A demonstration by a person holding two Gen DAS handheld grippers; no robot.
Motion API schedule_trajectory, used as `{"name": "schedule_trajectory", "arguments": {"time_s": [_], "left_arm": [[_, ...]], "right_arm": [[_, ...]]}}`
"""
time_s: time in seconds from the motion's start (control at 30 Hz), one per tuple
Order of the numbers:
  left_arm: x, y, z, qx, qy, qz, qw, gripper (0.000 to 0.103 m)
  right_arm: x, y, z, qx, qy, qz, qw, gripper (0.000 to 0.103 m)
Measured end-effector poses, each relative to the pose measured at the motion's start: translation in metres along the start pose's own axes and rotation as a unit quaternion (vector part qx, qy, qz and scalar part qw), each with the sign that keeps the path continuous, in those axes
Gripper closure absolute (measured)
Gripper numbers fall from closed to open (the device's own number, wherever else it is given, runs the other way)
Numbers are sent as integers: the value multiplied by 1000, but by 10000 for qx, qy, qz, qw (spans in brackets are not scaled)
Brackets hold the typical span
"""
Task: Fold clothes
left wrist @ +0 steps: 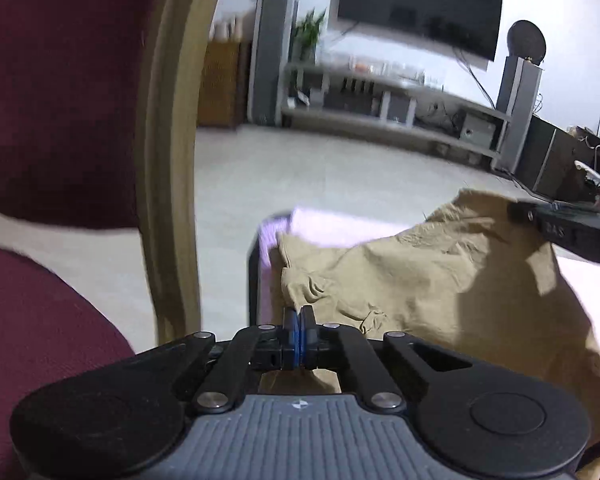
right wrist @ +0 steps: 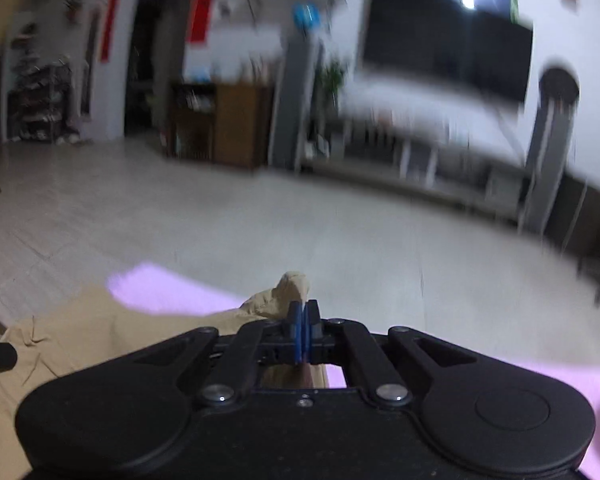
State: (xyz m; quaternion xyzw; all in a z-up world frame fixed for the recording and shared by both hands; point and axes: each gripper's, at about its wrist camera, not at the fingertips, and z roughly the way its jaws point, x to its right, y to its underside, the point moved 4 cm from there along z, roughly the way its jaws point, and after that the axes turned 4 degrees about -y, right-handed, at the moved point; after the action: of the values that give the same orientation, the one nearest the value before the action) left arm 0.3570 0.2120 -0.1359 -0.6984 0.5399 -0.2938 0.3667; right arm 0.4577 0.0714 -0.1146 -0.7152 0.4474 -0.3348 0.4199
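Blurring from motion left the room beyond the right gripper (right wrist: 303,312) hard to make out, and only a dark screen (right wrist: 448,48) and a pale floor (right wrist: 260,224) could be told with any confidence. The gripper's blue-padded fingers (right wrist: 296,320) were seen pressed together, with a bunched corner of the tan garment (right wrist: 100,328) rising just ahead of their tips; fabric appeared to be pinched between them, though the contact itself was hidden by the gripper body. The pink surface (right wrist: 168,292) was covered by the garment to the left of the fingers.

In the left wrist view, the left gripper (left wrist: 299,320) was likewise seen closed, its pads (left wrist: 296,332) clamped on the garment's near edge. The cloth (left wrist: 440,280) was spread to the right of and beyond those fingertips, over the pink surface (left wrist: 324,224). The other gripper's black body (left wrist: 564,232) was cut off at the right edge. To the left of the fingers, a maroon-cushioned chair (left wrist: 52,92) filled the view, and a television stand (left wrist: 388,108) was seen far beyond the fingertips.
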Motion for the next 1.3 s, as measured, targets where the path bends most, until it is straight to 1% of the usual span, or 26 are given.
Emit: {"name": "schedule_trajectory", "arguments": {"time_s": [0.03, 0.07, 0.1, 0.13, 0.17, 0.2, 0.23, 0.27, 0.3, 0.33, 0.4, 0.5, 0.6, 0.63, 0.7, 0.73, 0.8, 0.87, 0.9, 0.97, 1.03, 1.07, 1.1, 1.17, 1.23, 1.3], "left_arm": [[1, 2, 0, 6, -138, 53, 9999, 103], [1, 6, 3, -94, -339, 99, 9993, 102], [2, 10, 7, -277, -495, 109, 9983, 98], [0, 12, 12, -502, -557, 55, 9972, 95], [-2, 14, 14, -674, -581, -24, 9960, 95], [-7, 12, 10, -704, -502, -172, 9961, 93], [-11, 9, 6, -716, -432, -309, 9960, 91], [-14, 4, -4, -680, -381, -398, 9962, 90], [-17, 0, -17, -631, -312, -435, 9966, 87], [-20, -5, -31, -582, -242, -472, 9969, 85], [-24, -13, -59, -488, -106, -526, 9974, 84], [-23, -16, -111, -373, 81, -443, 9983, 82], [-19, 2, -160, -372, 264, -402, 9981, 79], [-19, 13, -173, -455, 351, -444, 9974, 79], [-19, 42, -193, -811, 563, -617, 9932, 81], [-17, 56, -198, -1021, 679, -757, 9896, 85], [-13, 82, -209, -1354, 859, -959, 9824, 85], [-7, 99, -218, -1487, 923, -1004, 9794, 85], [-3, 104, -220, -1503, 922, -982, 9794, 85], [8, 110, -217, -1515, 825, -823, 9816, 85], [21, 114, -213, -1535, 668, -614, 9840, 85], [28, 116, -210, -1543, 580, -503, 9850, 85], [34, 118, -207, -1552, 500, -403, 9858, 85], [43, 123, -204, -1621, 409, -273, 9855, 86], [52, 131, -195, -1803, 419, -150, 9826, 91], [61, 141, -186, -2061, 467, 41, 9774, 93]], "right_arm": [[-2, 0, -1, 62, 25, -14, 10000, 101], [-2, 2, 4, -138, 129, -17, 9998, 101], [-2, 6, 11, -359, 241, -20, 9991, 100], [1, 12, 23, -846, 377, 1, 9957, 91], [6, 19, 32, -1351, 461, 74, 9897, 87], [13, 23, 34, -1645, 557, 185, 9846, 82], [21, 24, 29, -1719, 622, 320, 9826, 77], [30, 21, 19, -1708, 627, 456, 9823, 72], [39, 18, 8, -1690, 627, 592, 9818, 60], [48, 13, -5, -1715, 610, 693, 9808, 54], [67, 3, -32, -1791, 558, 867, 9784, 53], [88, -11, -91, -1839, 248, 1114, 9763, 51], [105, -20, -160, -1673, -18, 1150, 9792, 46], [108, -20, -182, -1593, -97, 1123, 9808, 42], [115, -15, -225, -1489, -261, 1116, 9822, 40], [115, -11, -244, -1486, -365, 1164, 9813, 39], [119, 8, -277, -1566, -641, 1472, 9745, 38], [119, 33, -292, -1836, -1091, 2107, 9539, 38], [118, 51, -296, -1942, -1400, 2516, 9378, 38], [113, 86, -295, -2178, -1954, 3303, 8973, 38], [97, 119, -285, -2349, -2444, 3693, 8653, 44], [90, 133, -278, -2402, -2554, 3813, 8554, 47], [84, 145, -267, -2435, -2623, 3889, 8489, 53], [75, 162, -257, -2468, -2505, 3835, 8540, 55], [78, 161, -246, -2348, -2264, 3763, 8672, 55], [90, 156, -241, -2091, -2067, 3732, 8799, 53]]}}
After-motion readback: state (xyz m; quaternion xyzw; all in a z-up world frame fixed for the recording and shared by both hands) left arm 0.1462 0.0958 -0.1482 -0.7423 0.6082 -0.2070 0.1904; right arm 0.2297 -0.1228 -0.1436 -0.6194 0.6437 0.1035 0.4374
